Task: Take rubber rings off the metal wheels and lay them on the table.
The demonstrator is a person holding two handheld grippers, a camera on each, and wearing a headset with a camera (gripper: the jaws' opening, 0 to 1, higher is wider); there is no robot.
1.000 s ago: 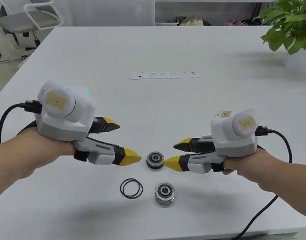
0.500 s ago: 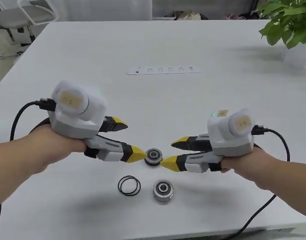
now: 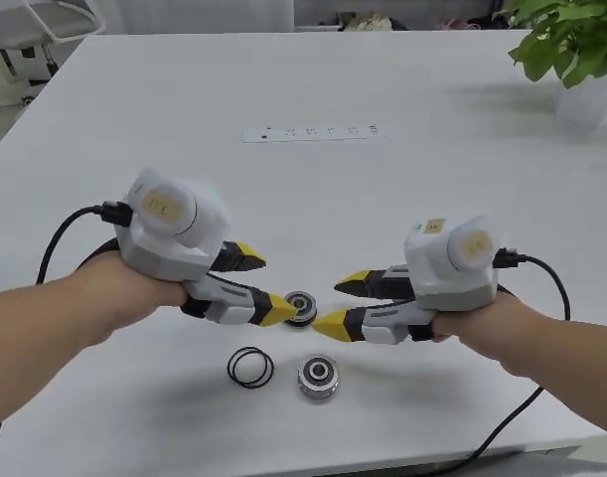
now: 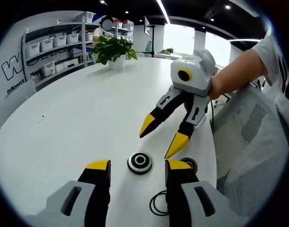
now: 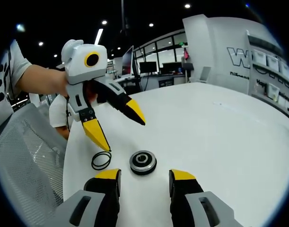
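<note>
A dark-rimmed metal wheel (image 3: 300, 306) lies flat on the white table (image 3: 382, 189), between both grippers. My left gripper (image 3: 266, 288) is open, its lower jaw tip just left of the wheel. My right gripper (image 3: 338, 304) is open too, a short way right of it. In the left gripper view the wheel (image 4: 140, 162) lies just ahead of my open left gripper (image 4: 138, 165), with the right gripper (image 4: 159, 139) facing it. The right gripper view has the wheel (image 5: 143, 161) ahead of my right gripper (image 5: 144, 175). A silvery second wheel (image 3: 318, 375) and two loose black rubber rings (image 3: 250, 367) lie nearer me.
A white power strip (image 3: 308, 131) lies at mid-table. A green plant (image 3: 566, 40) stands at the far right corner. Black cables (image 3: 502, 432) trail from both grippers over the near table edge. A chair (image 3: 25, 20) stands beyond the far left corner.
Both grippers have closed in on the dark-rimmed wheel from either side; the left one moved most, its lower tip now beside the wheel. Wheels and rings have not moved.
</note>
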